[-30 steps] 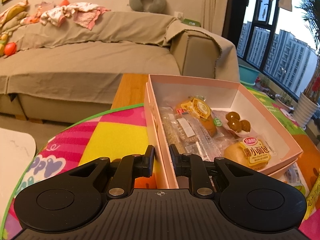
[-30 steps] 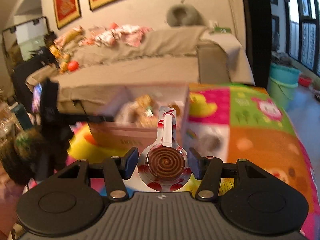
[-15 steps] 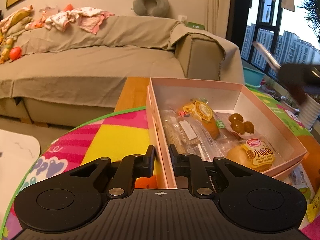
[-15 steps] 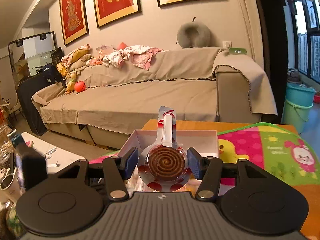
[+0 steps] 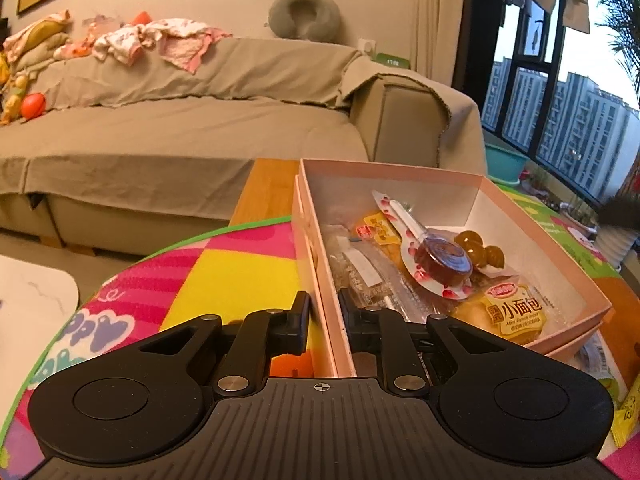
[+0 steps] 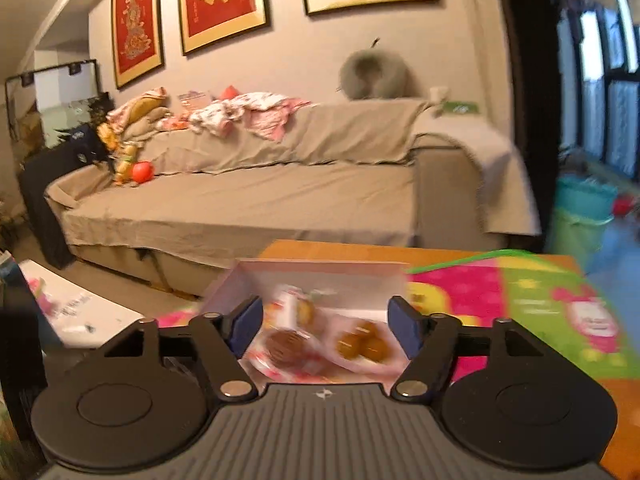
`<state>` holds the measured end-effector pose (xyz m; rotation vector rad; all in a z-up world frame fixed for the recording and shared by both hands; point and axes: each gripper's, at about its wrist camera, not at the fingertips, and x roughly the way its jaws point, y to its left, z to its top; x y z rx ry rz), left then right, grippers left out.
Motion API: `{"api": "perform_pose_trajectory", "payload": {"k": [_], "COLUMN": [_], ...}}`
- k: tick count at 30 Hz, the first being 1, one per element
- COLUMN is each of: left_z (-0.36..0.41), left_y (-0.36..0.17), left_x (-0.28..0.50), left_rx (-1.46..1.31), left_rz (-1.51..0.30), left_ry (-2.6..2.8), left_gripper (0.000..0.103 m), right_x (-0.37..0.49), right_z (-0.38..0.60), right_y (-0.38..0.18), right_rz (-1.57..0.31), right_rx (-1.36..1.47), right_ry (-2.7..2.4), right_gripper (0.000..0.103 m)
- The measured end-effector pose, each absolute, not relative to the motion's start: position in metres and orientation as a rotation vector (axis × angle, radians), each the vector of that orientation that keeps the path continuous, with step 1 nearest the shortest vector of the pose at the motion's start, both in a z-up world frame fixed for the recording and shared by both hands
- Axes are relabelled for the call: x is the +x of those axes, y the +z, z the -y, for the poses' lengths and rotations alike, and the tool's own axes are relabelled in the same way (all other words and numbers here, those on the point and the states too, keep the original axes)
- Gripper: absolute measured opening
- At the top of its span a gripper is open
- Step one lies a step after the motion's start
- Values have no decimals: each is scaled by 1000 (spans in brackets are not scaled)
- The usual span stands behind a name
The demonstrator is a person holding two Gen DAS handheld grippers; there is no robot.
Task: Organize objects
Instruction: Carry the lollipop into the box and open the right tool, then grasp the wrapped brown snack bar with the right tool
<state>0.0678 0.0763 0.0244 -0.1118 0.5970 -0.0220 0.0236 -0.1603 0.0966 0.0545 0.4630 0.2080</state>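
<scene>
A pink cardboard box (image 5: 504, 196) sits on a colourful mat and holds wrapped snacks. My left gripper (image 5: 324, 312) is shut on the box's near left wall (image 5: 320, 280). A wrapped spiral lollipop (image 5: 442, 258) lies in the box on top of the snacks, beside brown candies (image 5: 480, 250) and a yellow bread packet (image 5: 512, 314). My right gripper (image 6: 326, 322) is open and empty above the box (image 6: 320, 276), with the lollipop (image 6: 286, 346) lying below, between its fingers. The right wrist view is blurred.
The mat (image 5: 224, 272) covers a wooden table (image 5: 268, 188) in front of a beige sofa (image 5: 180, 128). A yellow packet (image 5: 628, 412) lies at the right edge. A white low table (image 5: 28, 300) stands at the left. A teal bucket (image 6: 580, 208) is by the window.
My right gripper has opened and let go of the lollipop, which now lies in the box. My left gripper has kept its hold on the box wall.
</scene>
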Motion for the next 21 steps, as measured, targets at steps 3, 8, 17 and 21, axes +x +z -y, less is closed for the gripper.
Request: {"api": "perform_pose_trajectory", "payload": {"k": [3, 8, 17, 21], "left_z": [-76, -76, -76, -75], "left_y": [25, 25, 24, 24], "left_x": [67, 66, 66, 66], "left_rx": [-107, -105, -102, -101], "left_rz": [-593, -596, -595, -594], "left_ry": [-21, -21, -24, -24], "left_gripper": [18, 18, 18, 18], "right_x": [-8, -37, -32, -18], "right_z": [180, 191, 203, 200], "right_y": [84, 50, 18, 15], "right_rz": [-484, -587, -695, -719], "right_rx": [16, -82, -48, -43], "right_ry": [153, 89, 12, 24], "right_gripper": [81, 85, 85, 82]}}
